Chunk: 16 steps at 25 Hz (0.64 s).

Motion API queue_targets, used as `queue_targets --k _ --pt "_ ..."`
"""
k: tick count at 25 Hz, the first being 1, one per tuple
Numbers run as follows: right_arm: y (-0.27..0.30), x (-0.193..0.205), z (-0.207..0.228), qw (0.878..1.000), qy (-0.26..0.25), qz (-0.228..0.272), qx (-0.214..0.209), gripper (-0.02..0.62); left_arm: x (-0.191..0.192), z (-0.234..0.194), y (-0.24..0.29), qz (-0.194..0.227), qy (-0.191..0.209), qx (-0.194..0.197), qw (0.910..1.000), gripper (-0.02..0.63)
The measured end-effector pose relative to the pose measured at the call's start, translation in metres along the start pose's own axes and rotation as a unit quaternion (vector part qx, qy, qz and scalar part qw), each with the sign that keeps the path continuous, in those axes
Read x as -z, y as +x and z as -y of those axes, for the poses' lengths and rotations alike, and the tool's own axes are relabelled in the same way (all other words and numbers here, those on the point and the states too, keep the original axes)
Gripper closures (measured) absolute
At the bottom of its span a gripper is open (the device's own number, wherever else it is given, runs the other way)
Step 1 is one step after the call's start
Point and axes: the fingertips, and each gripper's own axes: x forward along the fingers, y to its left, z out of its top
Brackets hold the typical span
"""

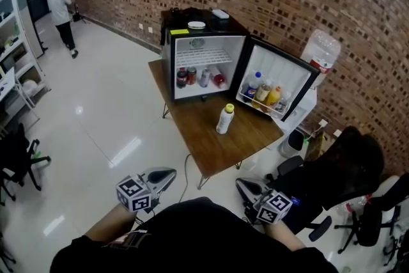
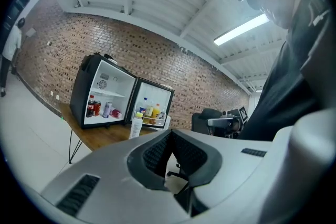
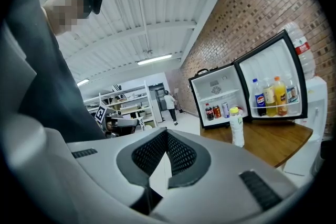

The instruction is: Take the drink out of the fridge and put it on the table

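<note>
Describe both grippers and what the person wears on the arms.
The left gripper and the right gripper look alike: light grey tapering shells, with black mesh-textured pads forming a V at the front. Each carries a white cube printed with black square markers. The person wears a dark top.

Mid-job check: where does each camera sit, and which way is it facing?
Head view: on the person's head, looking steeply down at the table, open fridge and bottle; forearms, left tongs and right tongs show at the bottom.
Left gripper view: on the left tongs, facing the fridge; own shut jaws, torso at right.
Right gripper view: on the right tongs, facing the fridge; own shut jaws, torso at left.
Shared: all three see the bottle standing before the fridge.
</note>
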Motion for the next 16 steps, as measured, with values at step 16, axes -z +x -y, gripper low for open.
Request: queue_targets --k 16 --pt "0.014 -0.006 0.006 1.000 -0.007 -0.002 -0.020 0.606 -0.002 -0.009 -0.005 -0.001 -0.002 -0.015 0.9999 0.612"
